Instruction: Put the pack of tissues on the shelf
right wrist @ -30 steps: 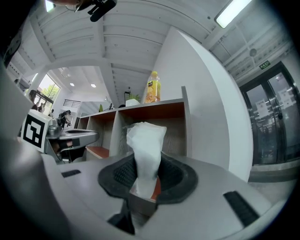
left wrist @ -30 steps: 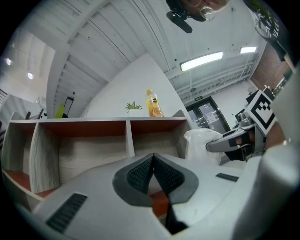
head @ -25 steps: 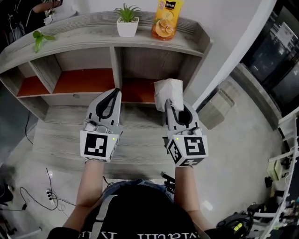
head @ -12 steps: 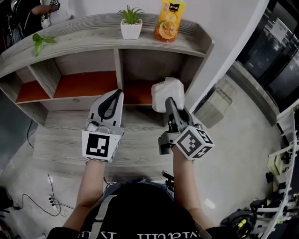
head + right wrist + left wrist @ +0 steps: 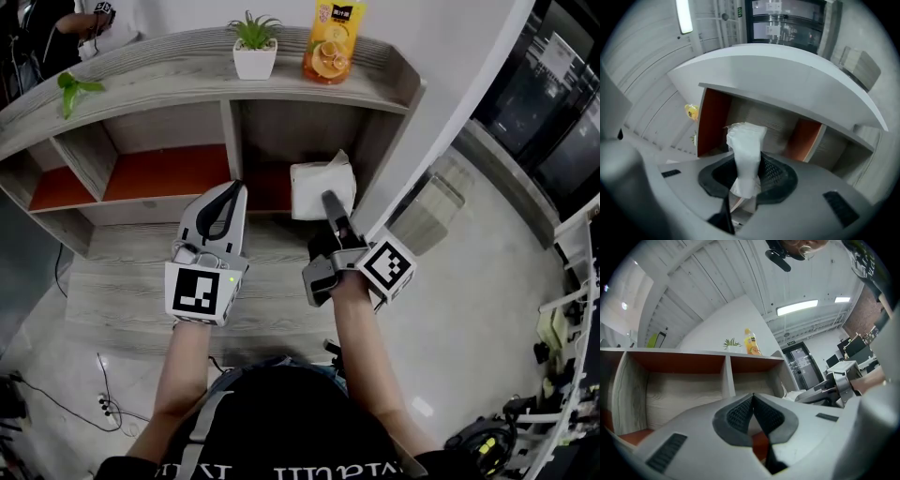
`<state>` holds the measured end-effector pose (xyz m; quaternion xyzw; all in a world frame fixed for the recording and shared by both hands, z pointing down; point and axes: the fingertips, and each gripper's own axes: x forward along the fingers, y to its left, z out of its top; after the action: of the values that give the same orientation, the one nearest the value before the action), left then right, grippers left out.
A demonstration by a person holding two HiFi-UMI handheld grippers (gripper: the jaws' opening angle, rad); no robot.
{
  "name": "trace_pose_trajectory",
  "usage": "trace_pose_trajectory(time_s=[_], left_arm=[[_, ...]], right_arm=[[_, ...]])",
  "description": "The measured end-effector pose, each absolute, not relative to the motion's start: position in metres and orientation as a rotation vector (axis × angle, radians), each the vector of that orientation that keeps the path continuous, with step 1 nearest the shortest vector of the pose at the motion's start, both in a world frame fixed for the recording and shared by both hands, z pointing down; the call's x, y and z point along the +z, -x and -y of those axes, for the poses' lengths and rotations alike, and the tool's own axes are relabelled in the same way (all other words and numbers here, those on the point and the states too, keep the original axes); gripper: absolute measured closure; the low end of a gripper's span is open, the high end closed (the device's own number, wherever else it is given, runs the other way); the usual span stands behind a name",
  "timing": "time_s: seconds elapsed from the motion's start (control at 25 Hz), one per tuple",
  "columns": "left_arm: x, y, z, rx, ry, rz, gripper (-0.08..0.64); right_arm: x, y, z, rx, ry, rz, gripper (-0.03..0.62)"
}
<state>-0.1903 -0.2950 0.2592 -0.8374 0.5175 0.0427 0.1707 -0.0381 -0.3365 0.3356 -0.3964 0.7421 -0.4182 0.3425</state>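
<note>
Print on juice pouch point(image 5: 330, 42) too small; shirt lettering point(image 5: 281, 472) unreadable.

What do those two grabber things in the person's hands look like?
Both the left gripper and right gripper are pale grey, tapering shells with dark textured pads. Each carries a white cube printed with black square markers. The person wears a black top.

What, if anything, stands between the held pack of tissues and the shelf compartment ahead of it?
Nothing visible. The right gripper is shut on the pack of tissues, just before the right-hand compartment; the pack hides part of its floor.
</note>
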Motion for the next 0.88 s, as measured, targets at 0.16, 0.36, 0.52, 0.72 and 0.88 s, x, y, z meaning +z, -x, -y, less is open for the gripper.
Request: trace_pose_trajectory(time_s=[0.16, 0.36, 0.52, 0.72, 0.88], left_arm=[[0.263, 0.189, 0.297, 0.124, 2.384, -1.482, 0.548], [0.266, 0.186, 0.298, 0.117, 2.376, -1.473, 0.548], [0.269, 0.182, 0.298, 0.099, 2.396, -1.48, 0.548], [0.273, 0.177, 0.296, 0.088, 2.405, -1.468, 0.548], [0.272, 0.174, 0.295, 0.102, 2.396, -1.445, 0.548]], right_arm=[[0.355, 0.041, 0.347, -1.212, 0.981, -1.815, 0.48], [0.377, 0.036, 0.354, -1.289, 0.995, -1.717, 0.48], [0.385, 0.035, 0.361, -1.302, 0.965, -1.668, 0.48], [0.396, 0.04, 0.365, -1.326, 0.987, -1.67, 0.48], [0.404, 0.044, 0.367, -1.338, 1.016, -1.665, 0.48]])
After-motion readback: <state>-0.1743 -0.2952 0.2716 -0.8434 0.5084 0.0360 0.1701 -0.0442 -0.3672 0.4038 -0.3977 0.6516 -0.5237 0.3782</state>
